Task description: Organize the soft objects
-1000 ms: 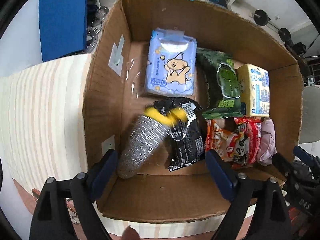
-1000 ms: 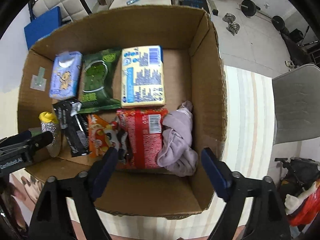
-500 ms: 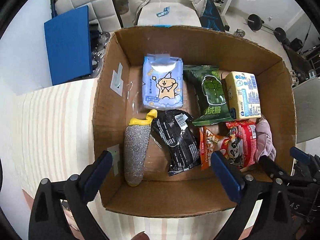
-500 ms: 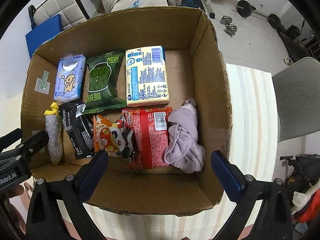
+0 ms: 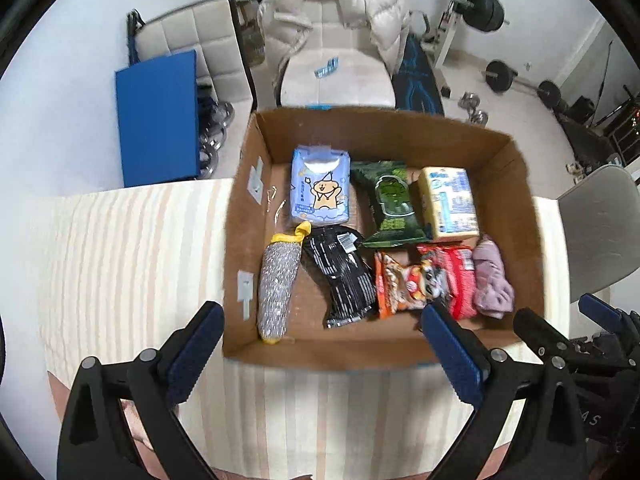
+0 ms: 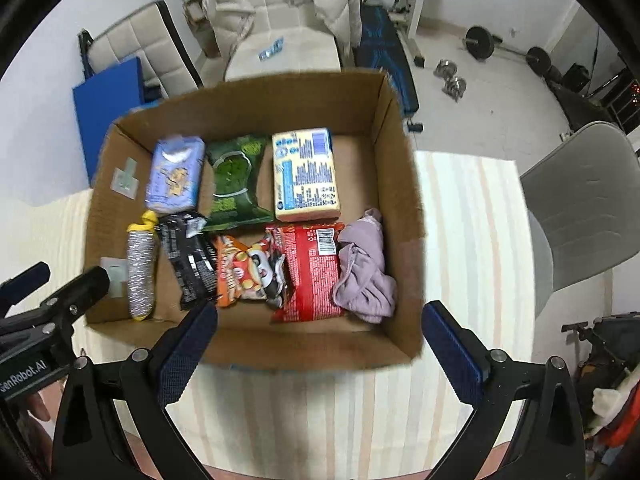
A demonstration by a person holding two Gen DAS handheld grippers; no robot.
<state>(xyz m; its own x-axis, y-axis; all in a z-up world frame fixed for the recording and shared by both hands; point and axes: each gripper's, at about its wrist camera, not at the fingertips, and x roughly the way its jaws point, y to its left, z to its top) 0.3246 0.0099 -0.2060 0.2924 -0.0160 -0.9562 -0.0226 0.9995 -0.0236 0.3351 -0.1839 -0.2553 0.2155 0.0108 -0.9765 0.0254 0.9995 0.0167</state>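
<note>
An open cardboard box (image 5: 400,346) (image 6: 312,354) stands on the striped table. Inside lie a blue tissue pack (image 5: 320,188) (image 6: 174,174), a green packet (image 5: 394,204) (image 6: 236,184), a yellow pack (image 5: 450,202) (image 6: 306,174), a silver scrubber with a yellow end (image 5: 278,286) (image 6: 141,272), a black packet (image 5: 344,276) (image 6: 190,262), an orange snack bag (image 5: 400,286) (image 6: 240,272), a red packet (image 5: 456,276) (image 6: 314,270) and a lilac cloth (image 5: 492,278) (image 6: 364,272). My left gripper (image 5: 322,354) is open and empty in front of the box. My right gripper (image 6: 318,354) is open and empty too.
A striped cloth covers the table (image 5: 120,260) (image 6: 468,240). A grey chair (image 6: 580,208) stands at the right. Behind the box are a blue panel (image 5: 158,116), a seat with a white jacket (image 5: 332,40) and weights on the floor (image 6: 480,44).
Both grippers have pulled back and up from the box, which now looks smaller. The silver scrubber, tilted a second ago, lies flat along the box's left wall.
</note>
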